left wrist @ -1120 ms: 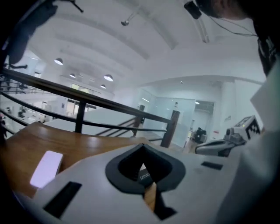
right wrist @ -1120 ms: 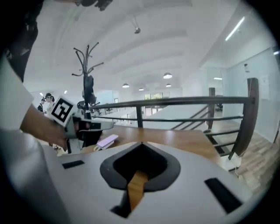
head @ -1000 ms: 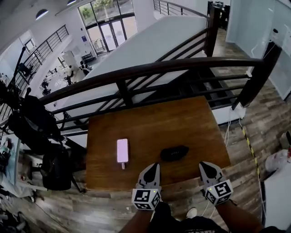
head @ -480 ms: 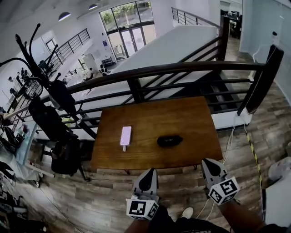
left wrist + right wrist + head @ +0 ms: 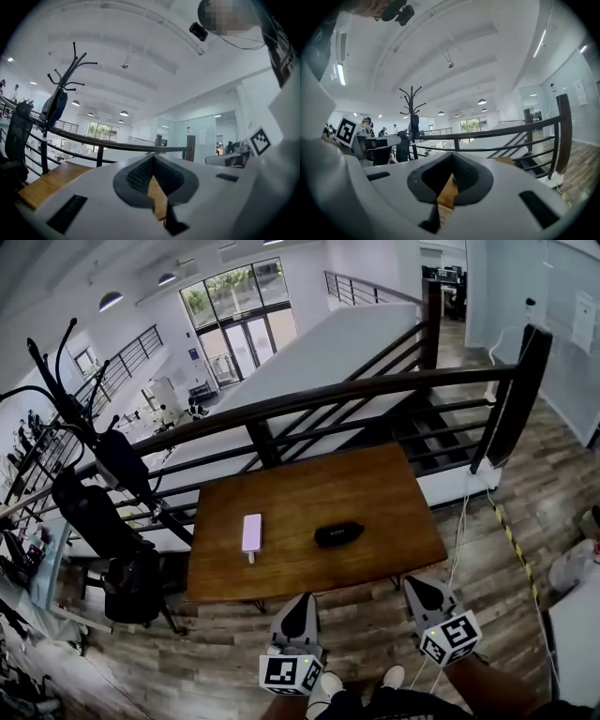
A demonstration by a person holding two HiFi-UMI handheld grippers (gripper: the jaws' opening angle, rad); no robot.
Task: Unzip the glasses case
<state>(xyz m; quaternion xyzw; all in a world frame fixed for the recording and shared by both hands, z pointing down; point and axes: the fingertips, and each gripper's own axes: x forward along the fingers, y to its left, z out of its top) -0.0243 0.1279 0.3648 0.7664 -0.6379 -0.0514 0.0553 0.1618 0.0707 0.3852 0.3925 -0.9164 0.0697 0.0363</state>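
The black glasses case (image 5: 338,533) lies zipped shut near the middle of the wooden table (image 5: 394,493), seen only in the head view. Both grippers hang over the floor, short of the table's near edge and well apart from the case. My left gripper (image 5: 302,602) is shut and empty, its tip pointing at the table. My right gripper (image 5: 413,585) is also shut and empty. In the left gripper view the jaws of the left gripper (image 5: 152,157) meet at their tips, with table wood showing below. The right gripper view shows the right gripper (image 5: 452,155) the same way.
A pink flat device (image 5: 251,532) lies on the table left of the case. A dark railing (image 5: 309,395) runs behind the table, with stairs beyond. A coat rack (image 5: 70,381) with dark bags and a chair (image 5: 131,587) stand at the left. A cable (image 5: 459,521) trails on the floor at right.
The view has drawn back from the table: the case and table now sit farther off and smaller. Both grippers, which were over the table's near edge, are now over the floor.
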